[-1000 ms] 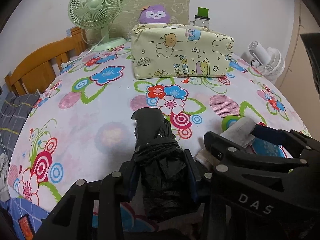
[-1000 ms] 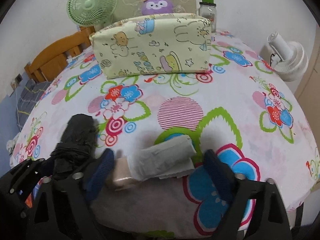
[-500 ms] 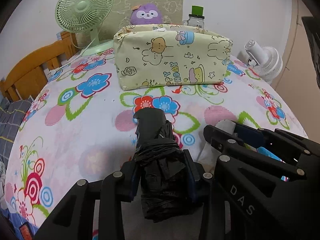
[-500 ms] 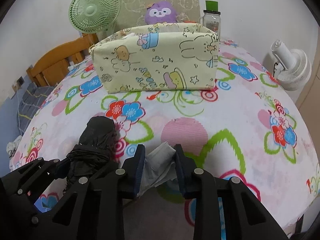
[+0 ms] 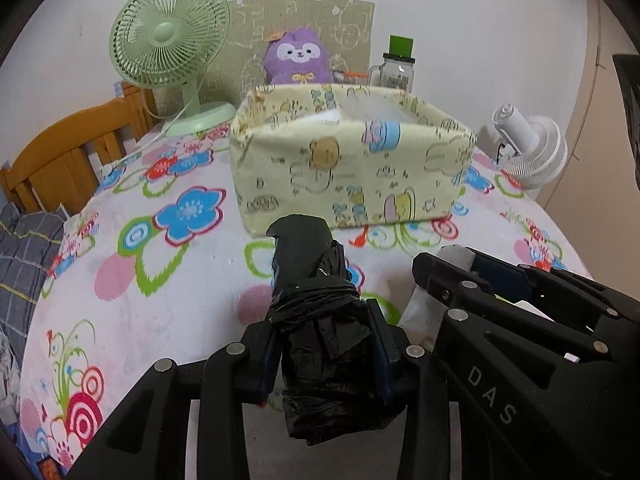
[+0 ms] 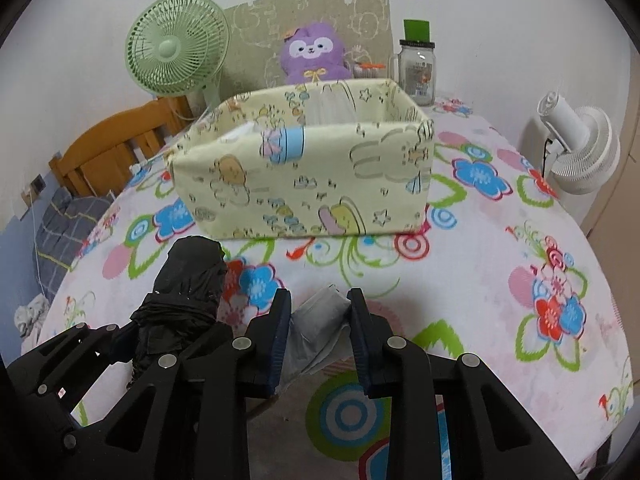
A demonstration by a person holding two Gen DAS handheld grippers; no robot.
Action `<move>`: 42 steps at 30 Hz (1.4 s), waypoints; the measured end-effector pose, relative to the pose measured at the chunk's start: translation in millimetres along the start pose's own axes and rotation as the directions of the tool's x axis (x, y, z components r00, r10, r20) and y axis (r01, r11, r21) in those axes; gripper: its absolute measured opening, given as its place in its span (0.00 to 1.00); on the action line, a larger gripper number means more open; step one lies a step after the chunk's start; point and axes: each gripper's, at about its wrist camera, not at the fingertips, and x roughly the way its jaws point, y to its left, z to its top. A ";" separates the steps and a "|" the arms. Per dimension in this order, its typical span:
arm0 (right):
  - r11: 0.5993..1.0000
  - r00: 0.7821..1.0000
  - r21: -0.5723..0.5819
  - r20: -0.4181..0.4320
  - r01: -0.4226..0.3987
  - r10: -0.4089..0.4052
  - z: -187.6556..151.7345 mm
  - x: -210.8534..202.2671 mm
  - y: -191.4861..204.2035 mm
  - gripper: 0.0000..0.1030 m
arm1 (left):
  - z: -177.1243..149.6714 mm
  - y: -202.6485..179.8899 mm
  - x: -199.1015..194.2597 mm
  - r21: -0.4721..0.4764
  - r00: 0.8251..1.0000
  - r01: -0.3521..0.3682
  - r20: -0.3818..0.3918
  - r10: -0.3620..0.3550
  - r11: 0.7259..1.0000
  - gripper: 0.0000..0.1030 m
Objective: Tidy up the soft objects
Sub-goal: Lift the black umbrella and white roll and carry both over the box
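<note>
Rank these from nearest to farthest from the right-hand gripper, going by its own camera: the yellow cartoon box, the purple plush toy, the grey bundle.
1. grey bundle: pinched between the right gripper's fingers.
2. yellow cartoon box: straight ahead, mid-table on the flowered cloth.
3. purple plush toy: behind the box, at the wall.

"DAS" — on the right tongs (image 5: 460,276).

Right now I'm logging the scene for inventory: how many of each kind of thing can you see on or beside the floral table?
Fans: 2, pale green desk fan, white fan
Soft rolls in tongs: 2, black plastic-wrapped roll, grey cloth roll
Yellow cartoon-print fabric box: 1
Purple plush toy: 1
Green-lidded glass jar: 1
Total: 7
</note>
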 end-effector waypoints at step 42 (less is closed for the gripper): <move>0.999 0.983 -0.017 0.180 0.034 -0.030 65.6 -88.3 -6.0 0.31 | 67.4 -25.5 -74.7 0.057 0.984 0.016 0.179 -0.026 0.998 0.38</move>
